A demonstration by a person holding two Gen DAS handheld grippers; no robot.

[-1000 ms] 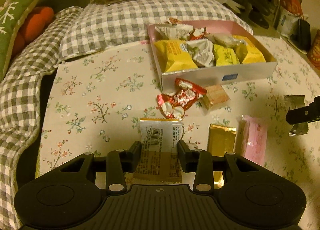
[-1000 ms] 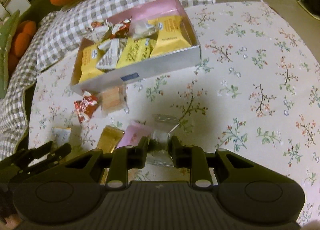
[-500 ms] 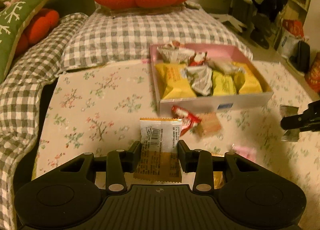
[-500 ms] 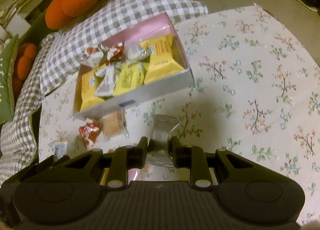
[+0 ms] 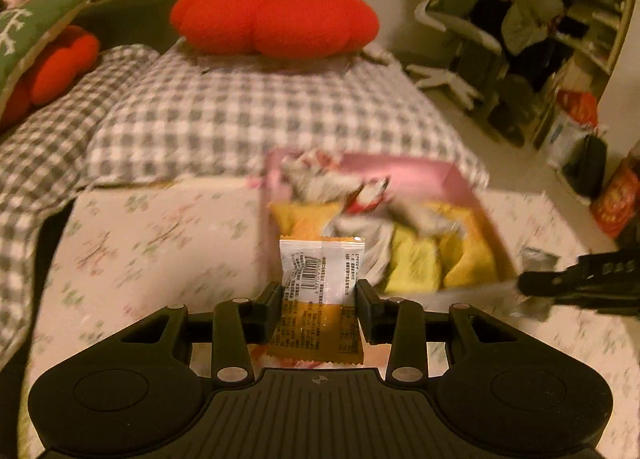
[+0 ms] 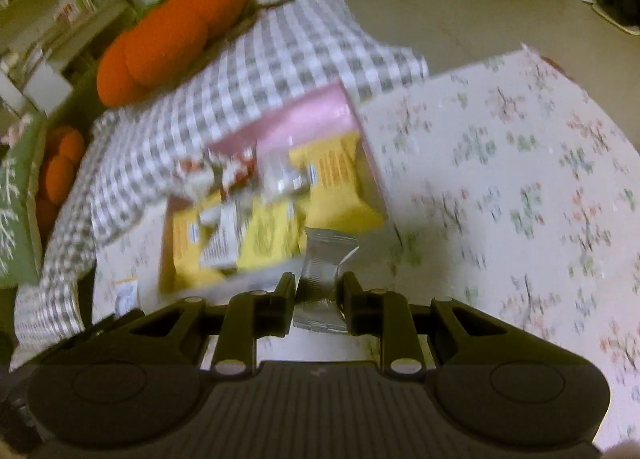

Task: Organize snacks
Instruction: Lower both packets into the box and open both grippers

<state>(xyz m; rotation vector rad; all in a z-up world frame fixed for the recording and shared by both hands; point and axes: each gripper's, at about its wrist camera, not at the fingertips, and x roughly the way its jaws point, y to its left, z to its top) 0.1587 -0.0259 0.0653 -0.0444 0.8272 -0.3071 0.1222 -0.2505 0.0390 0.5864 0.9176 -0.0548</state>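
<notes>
While both packets hang clear of the floral worktop [image 6: 520, 179], each pair of tongs is clamped on one: the left tongs [image 5: 319, 301] pinch a white-and-orange snack packet [image 5: 320, 291] across its middle, and the right tongs [image 6: 317, 296] grip a silver foil packet [image 6: 322, 271] at its lower half. Both packets are just on the near side of the pink snack box [image 5: 460, 179], which sits on the worktop and is already crowded with yellow bags [image 5: 416, 263] and crinkled wrappers.

These packets look light, thin and flexible; the film is probably slick, and the contents could crumble under a hard squeeze. The sealed crimped edges or the flat middle seem the safest places to hold. The silver one bends above the tongs, so it may flop on release. Dropping them from low over the box looks kinder than pressing them in.
</notes>
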